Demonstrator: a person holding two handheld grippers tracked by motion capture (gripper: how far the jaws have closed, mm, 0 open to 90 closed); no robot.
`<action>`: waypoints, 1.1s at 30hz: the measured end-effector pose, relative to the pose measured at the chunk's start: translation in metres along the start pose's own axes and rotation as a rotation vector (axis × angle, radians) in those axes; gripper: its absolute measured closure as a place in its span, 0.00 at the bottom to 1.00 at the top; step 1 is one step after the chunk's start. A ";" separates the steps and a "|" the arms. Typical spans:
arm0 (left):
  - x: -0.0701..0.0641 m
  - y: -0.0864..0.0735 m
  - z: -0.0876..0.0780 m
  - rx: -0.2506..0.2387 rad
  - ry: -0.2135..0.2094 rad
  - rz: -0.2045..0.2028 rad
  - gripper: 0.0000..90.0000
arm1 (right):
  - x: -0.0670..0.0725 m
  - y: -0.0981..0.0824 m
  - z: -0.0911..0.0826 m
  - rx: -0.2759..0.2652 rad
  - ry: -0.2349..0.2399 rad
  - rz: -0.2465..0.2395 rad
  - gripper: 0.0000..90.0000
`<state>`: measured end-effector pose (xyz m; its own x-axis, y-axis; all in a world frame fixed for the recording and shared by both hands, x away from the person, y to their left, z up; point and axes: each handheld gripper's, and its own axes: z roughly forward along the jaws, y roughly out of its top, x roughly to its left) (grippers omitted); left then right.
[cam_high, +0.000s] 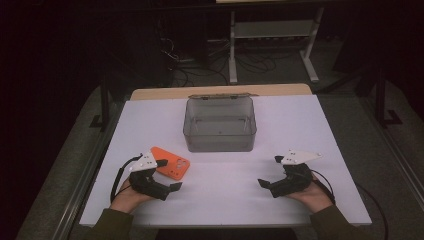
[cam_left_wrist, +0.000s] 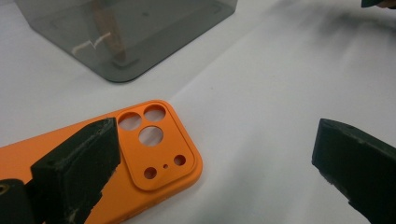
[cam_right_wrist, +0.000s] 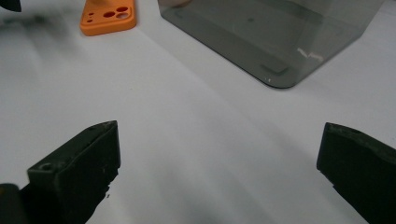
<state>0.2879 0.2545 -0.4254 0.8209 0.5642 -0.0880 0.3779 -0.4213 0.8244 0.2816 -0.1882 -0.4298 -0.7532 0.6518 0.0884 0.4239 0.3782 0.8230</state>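
Observation:
An orange phone case lies flat, camera holes up, on the white table at the front left. My left gripper stands open just beside its near end. In the left gripper view one jaw hangs over the orange phone case, and the left gripper grips nothing. A smoky clear plastic box with its lid open sits mid-table, farther back. At the front right my right gripper is open over bare table. The right gripper view shows the right gripper, the box and the phone case beyond it.
The person's hands come in over the table's near edge. A strip of wooden tabletop shows past the white sheet. Behind it stand a white metal frame and cables on a dark floor. Bare white surface lies between the two grippers.

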 end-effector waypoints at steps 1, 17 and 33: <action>0.000 0.000 0.000 -0.002 0.001 -0.002 0.00 | 0.000 0.000 0.000 -0.001 0.001 0.001 0.00; 0.008 0.007 0.000 -0.006 0.019 -0.024 0.00 | 0.000 0.001 -0.002 -0.015 0.006 0.001 0.00; 0.017 0.019 0.006 -0.008 0.039 -0.035 0.01 | 0.000 0.001 0.000 -0.014 0.012 0.008 0.00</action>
<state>0.3121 0.2518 -0.4148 0.7896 0.6061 -0.0952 0.4029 -0.3952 0.8255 0.2824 -0.1879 -0.4285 -0.7559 0.6469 0.1012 0.4226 0.3640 0.8300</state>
